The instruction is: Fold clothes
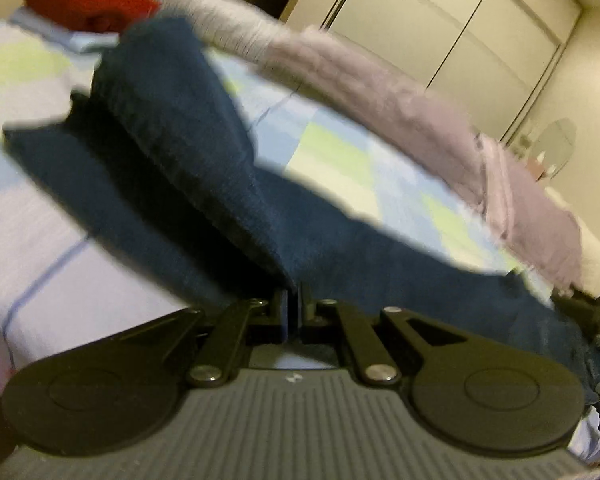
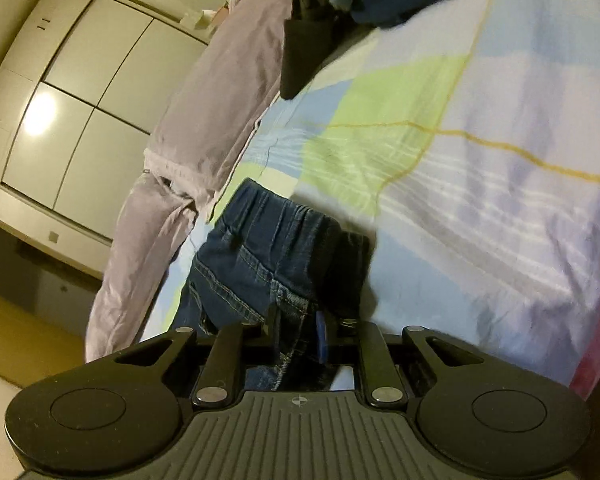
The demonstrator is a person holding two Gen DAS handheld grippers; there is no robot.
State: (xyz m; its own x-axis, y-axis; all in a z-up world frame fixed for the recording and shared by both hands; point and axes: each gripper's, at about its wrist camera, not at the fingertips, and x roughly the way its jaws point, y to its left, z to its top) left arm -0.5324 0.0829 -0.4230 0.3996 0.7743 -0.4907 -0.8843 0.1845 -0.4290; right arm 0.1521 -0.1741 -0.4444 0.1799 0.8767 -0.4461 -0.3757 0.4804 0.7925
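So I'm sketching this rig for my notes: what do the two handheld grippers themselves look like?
Both look alike. The left gripper and right gripper are matte black, with a grey ribbed body at the base, two round black discs either side, and flat linkage bars joined by silver rivets. A small mark sits centred on each ribbed body. The right one shows a blue pad. No cables or sleeves are visible.

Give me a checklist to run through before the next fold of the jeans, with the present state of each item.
1. Left gripper pinching the jeans: ok, jaws nearly together with denim at the tips.
2. Right gripper holding the waistband end: ok, denim sits between the jaws.
3. Jeans flat between the two grips: not ok, the cloth is bunched and doubled.
4. Bedspread free where the fold could land: ok, bare patches beside the jeans.
5. Lilac garment apart from the jeans: cannot tell, edges blur.
6. Red garment out of the way: ok, at the far end.
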